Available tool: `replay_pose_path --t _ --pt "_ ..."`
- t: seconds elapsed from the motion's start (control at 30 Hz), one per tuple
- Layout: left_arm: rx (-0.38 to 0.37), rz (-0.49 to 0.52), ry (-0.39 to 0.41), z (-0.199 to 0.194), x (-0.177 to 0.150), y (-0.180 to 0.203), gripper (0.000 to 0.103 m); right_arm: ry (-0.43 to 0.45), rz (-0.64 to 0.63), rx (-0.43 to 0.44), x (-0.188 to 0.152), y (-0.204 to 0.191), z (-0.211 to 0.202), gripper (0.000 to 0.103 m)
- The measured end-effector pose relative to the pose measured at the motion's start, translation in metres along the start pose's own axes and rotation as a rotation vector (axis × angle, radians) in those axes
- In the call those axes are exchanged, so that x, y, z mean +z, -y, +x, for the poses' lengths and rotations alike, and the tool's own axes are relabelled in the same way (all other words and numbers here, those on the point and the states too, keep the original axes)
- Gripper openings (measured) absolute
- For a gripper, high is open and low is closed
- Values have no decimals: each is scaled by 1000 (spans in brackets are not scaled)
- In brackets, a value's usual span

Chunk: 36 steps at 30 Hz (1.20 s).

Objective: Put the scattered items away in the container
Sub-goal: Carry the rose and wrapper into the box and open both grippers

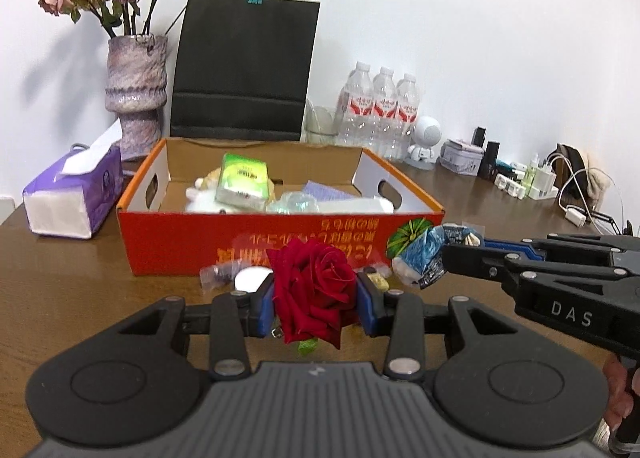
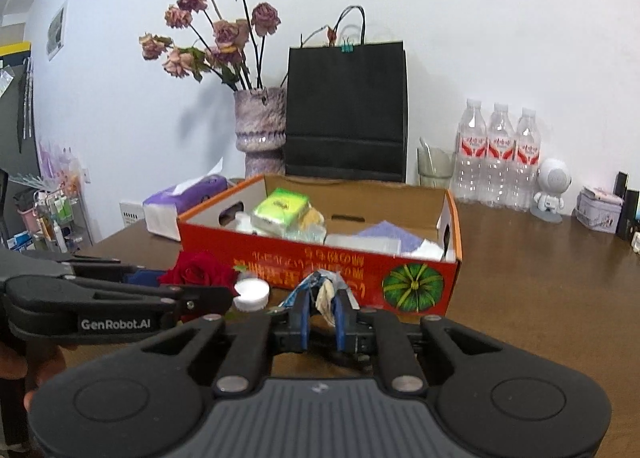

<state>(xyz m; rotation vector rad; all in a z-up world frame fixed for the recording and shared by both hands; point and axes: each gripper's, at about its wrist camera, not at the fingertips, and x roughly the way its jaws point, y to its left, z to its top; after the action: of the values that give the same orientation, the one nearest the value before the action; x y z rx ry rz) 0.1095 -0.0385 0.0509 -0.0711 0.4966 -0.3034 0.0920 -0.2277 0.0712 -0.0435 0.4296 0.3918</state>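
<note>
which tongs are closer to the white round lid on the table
Left. The left tongs, clamped on the red rose, sit right beside the white round plastic lid. The right tongs, gripping a crumpled blue wrapper, are farther to its right.

right gripper (image 1: pixel 460 254) side: white letters "DAS", seen from the left wrist view
left gripper (image 2: pixel 224 294) side: white lettering "GenRobot.AI", seen from the right wrist view
orange cardboard box (image 1: pixel 256 250) near wall: yellow print, upside down, too blurred to read
green packet (image 1: pixel 242 181) in the box: print too small to read
water bottles (image 1: pixel 384 105) far right: red labels, characters not legible
</note>
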Motion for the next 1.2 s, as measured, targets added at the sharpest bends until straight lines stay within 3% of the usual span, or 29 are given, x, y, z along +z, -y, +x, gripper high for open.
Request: replay_pose_path --t 0.33,0.67,0.87,1.07,1.1,1.13,1.17,1.2 --pt "16 -18 82 22 48 -11 40 81 13 -17 45 10 20 12" --pt "28 -110 118 93 95 -27 40 129 105 -17 91 40 90 12" --pt "73 -118 75 136 102 -37 40 91 107 -14 99 56 133 12" --pt "120 -119 37 151 93 -45 43 27 115 -14 89 62 155 14" --pt "133 -129 34 150 93 -47 55 13 109 -9 88 61 157 17" --pt "152 -143 38 148 93 -49 77 -2 103 -7 87 60 159 31" --pt "195 -161 47 145 94 -51 89 -14 101 -8 87 59 160 63" --pt "248 -177 62 141 95 -54 103 -20 106 -25 87 59 159 73"
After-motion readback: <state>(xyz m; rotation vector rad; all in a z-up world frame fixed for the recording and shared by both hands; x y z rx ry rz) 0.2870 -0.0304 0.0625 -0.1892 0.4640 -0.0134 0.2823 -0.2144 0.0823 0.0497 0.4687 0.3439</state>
